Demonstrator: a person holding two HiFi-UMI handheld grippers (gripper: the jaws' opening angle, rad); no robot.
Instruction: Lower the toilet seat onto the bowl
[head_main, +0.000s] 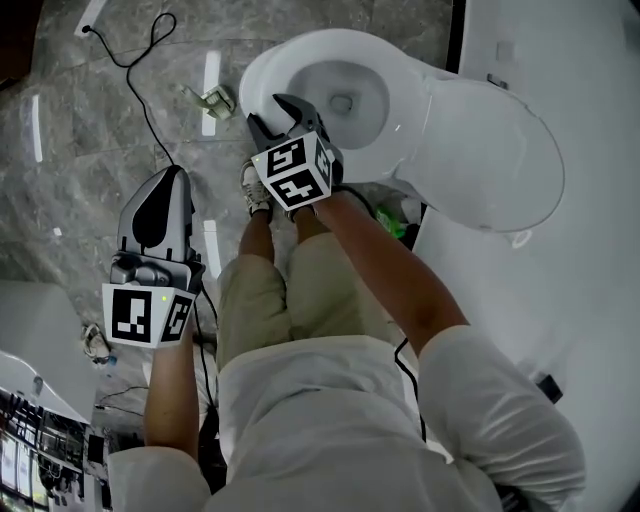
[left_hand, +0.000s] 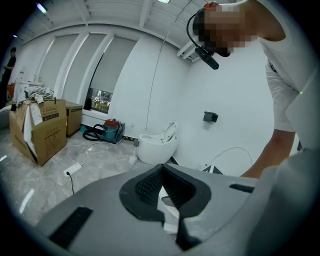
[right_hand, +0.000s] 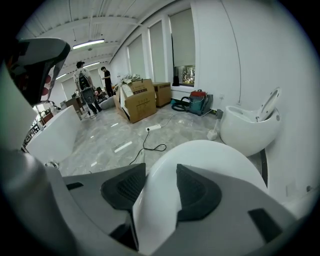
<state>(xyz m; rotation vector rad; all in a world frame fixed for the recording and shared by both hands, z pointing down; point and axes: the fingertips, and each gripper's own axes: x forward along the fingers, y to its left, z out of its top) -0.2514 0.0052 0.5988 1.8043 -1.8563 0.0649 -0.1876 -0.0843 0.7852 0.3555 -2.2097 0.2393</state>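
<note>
Grippers, 2: left gripper (head_main: 170, 173), right gripper (head_main: 275, 115).
Toilets, 2: near toilet (head_main: 300, 55), far toilet (left_hand: 155, 146).
Toilet seat (right_hand: 200, 165) on the near toilet, 1.
Cardboard boxes, 2: large box (right_hand: 137, 102), small box (right_hand: 162, 93).
Power strip (right_hand: 153, 127), 1.
Background people, 2: first person (right_hand: 82, 85), second person (right_hand: 106, 80).

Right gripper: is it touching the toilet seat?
Touching. In the right gripper view, the right gripper has both dark pads pressed against the white toilet seat between them.
</note>
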